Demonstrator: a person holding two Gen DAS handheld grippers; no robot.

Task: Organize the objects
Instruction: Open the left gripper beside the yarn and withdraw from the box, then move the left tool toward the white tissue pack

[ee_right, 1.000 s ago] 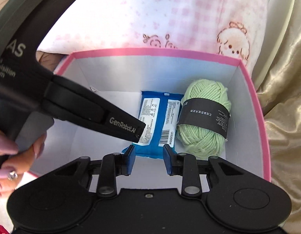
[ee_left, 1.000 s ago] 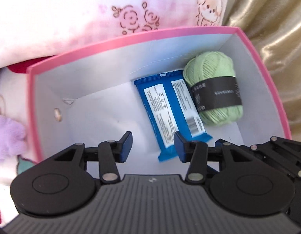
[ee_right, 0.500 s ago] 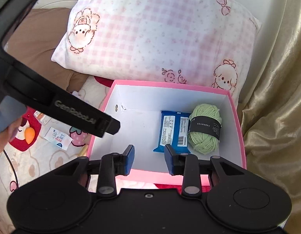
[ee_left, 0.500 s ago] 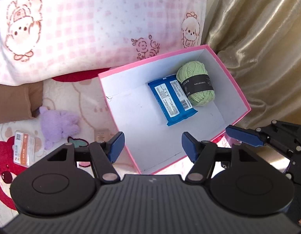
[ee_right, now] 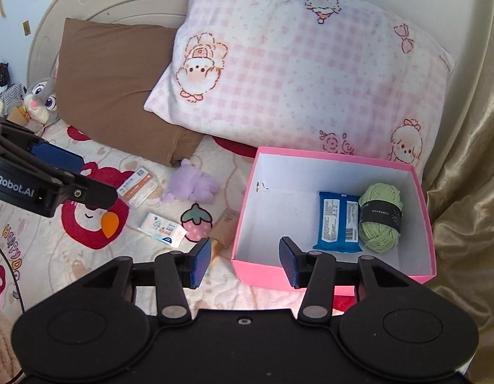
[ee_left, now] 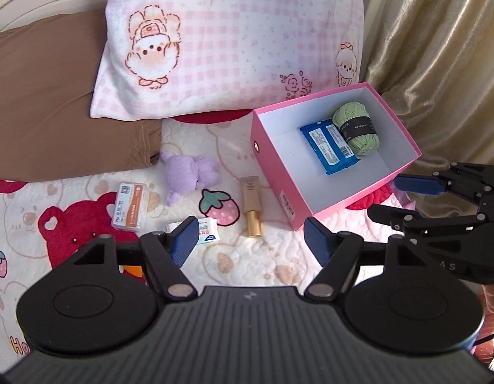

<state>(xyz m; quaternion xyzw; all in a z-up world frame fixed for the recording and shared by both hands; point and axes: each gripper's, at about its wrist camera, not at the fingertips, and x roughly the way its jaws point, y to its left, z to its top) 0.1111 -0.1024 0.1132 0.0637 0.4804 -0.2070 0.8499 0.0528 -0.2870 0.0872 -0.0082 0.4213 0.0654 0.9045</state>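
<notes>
Left wrist view: the left tool (ee_left: 248, 240) hangs over a bed (ee_left: 263, 256), its blue pads parting with nothing between them; the right tool (ee_right: 243, 264) likewise spreads its pads, empty, above the near corner of a pink box (ee_right: 330, 280); the box sits at the bed's right side below a checked pillow (ee_right: 311, 64) and beside a gold curtain (ee_right: 464, 192); inside, a blue packet (ee_right: 338, 227) lies flat, touching a green yarn ball (ee_right: 379, 217) by the right wall; outside the box, on the cartoon-print quilt, a beige tube (ee_left: 251, 204) with a gold cap lies just beside the box's left wall; farther left are a purple plush (ee_left: 191, 172), a white sachet (ee_right: 162, 232), an orange-labelled case (ee_left: 130, 209) and a small orange piece (ee_right: 109, 222); a brown pillow (ee_right: 115, 80) lies behind them; stuffed toys (ee_right: 39, 97) crowd the far left edge in the right wrist view.
</notes>
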